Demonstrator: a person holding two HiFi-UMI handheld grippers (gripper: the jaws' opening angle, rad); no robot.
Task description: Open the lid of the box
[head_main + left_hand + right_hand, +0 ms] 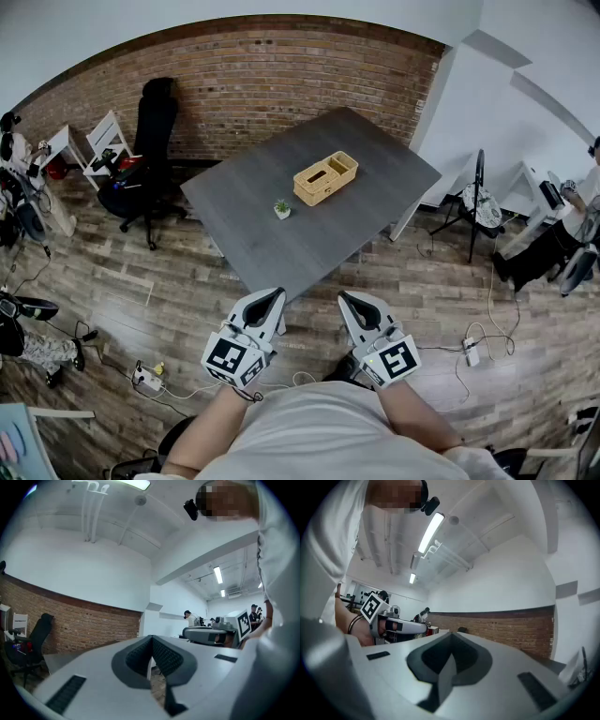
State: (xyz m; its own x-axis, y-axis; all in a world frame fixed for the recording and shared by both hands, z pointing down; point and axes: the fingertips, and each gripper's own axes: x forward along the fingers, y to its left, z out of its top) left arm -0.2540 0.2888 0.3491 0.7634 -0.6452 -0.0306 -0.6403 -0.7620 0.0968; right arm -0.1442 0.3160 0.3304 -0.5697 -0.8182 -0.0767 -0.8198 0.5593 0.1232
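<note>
The left gripper is held low, close to the person's body, with its jaws together and nothing between them. Just to its right, the right gripper is likewise closed and empty. Far ahead on the grey table, a small potted plant stands near the left of the tan box, well apart from both grippers.

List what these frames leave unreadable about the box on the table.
- Tan woven box on the grey table: head view only, too small to show the lid's seam or any catch.
- Small green potted plant beside it: too small for detail.
- Left gripper view and right gripper view: aimed up towards the ceiling, so the box is out of frame.
</note>
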